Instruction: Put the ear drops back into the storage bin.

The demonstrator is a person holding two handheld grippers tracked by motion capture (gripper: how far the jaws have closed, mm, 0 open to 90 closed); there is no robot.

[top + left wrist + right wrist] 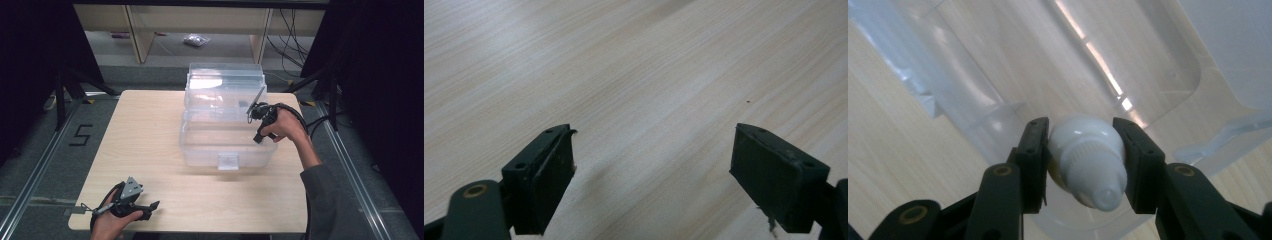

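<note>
A clear plastic box (200, 145) with its lid (222, 82) raised stands at the middle of the wooden table (150, 130). My right gripper (256, 134) hangs over the box's right rim, pointing down. In the right gripper view the right gripper (1083, 150) is shut on a small white bottle (1087, 162), its ribbed cap and nozzle toward the camera, above the box's open inside (1058, 65). My left gripper (152, 206) rests at the table's front left edge. In the left gripper view the left gripper (651, 150) is open over bare wood, with nothing between its pads.
The box has a front latch (228, 161). Bare tabletop lies left of the box and in front of it. A floor mark "5" (81, 135) is left of the table. Shelving legs (140, 35) and cables (290, 40) stand behind.
</note>
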